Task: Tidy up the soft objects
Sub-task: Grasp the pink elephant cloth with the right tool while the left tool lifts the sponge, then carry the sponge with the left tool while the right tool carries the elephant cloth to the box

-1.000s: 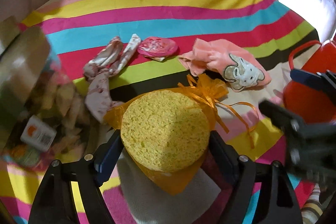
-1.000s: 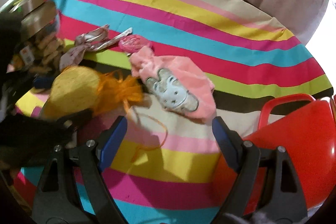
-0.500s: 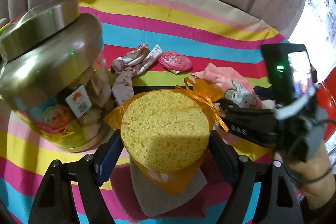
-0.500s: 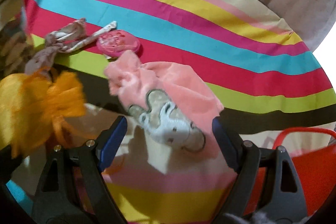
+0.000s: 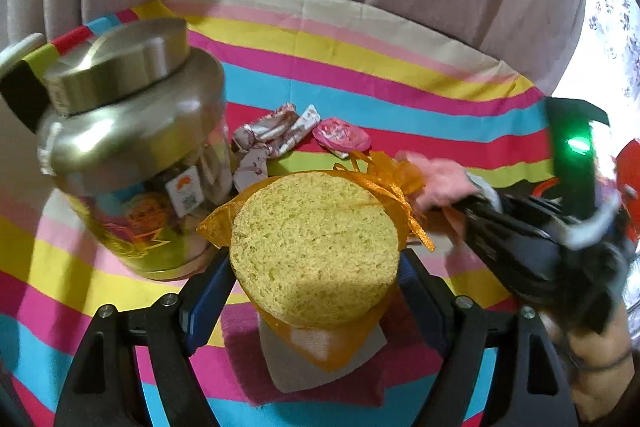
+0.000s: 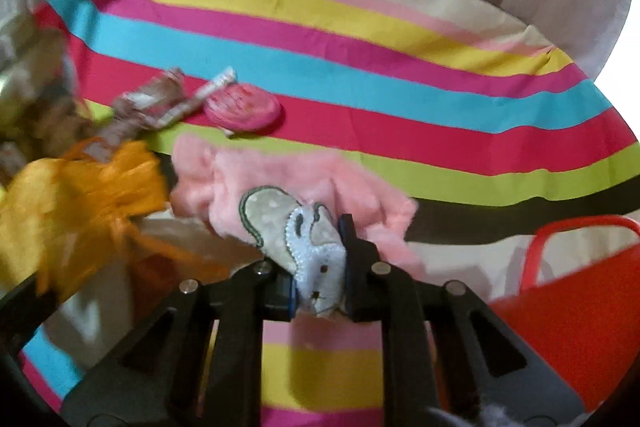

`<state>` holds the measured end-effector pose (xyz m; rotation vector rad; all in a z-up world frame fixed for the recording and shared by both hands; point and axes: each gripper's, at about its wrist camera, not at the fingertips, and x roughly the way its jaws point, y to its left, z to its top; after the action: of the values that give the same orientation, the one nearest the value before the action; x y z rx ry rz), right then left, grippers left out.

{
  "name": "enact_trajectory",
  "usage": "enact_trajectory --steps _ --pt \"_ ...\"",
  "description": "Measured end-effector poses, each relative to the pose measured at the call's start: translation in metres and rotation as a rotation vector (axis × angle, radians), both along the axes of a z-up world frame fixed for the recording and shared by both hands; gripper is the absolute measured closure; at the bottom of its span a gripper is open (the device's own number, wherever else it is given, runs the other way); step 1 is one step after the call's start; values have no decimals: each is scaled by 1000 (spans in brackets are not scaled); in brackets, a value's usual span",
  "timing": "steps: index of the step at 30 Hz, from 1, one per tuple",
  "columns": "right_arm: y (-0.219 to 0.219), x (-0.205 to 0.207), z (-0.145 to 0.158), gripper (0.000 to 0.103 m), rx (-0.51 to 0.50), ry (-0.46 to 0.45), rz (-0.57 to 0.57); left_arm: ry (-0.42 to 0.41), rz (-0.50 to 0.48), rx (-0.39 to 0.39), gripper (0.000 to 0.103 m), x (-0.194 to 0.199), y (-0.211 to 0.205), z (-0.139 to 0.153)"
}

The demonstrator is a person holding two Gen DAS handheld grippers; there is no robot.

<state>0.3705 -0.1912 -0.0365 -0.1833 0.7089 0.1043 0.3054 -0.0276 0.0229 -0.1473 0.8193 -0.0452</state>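
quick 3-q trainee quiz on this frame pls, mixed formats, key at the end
1. True or false: the left gripper holds a round yellow sponge in an orange mesh bag.
2. What do the closing jaws of the right gripper have between them?
A. the pink round pad
B. the pink cloth with an animal patch
C. the jar lid
3. Fill in: the container at the right edge of the right wrist view is a ____ basket.

Key
1. True.
2. B, the pink cloth, gripped at its patch.
3. Red; the basket has a handle, and its inside is out of view.
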Motion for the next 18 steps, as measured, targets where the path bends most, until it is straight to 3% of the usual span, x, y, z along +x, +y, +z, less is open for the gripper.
enact_trajectory --steps 8,18 --pt "-3 -71 30 84 76 -47 34 -44 47 -32 22 -30 6 15" --pt "-25 -138 39 84 121 -55 37 -61 49 -68 22 -69 -2 23"
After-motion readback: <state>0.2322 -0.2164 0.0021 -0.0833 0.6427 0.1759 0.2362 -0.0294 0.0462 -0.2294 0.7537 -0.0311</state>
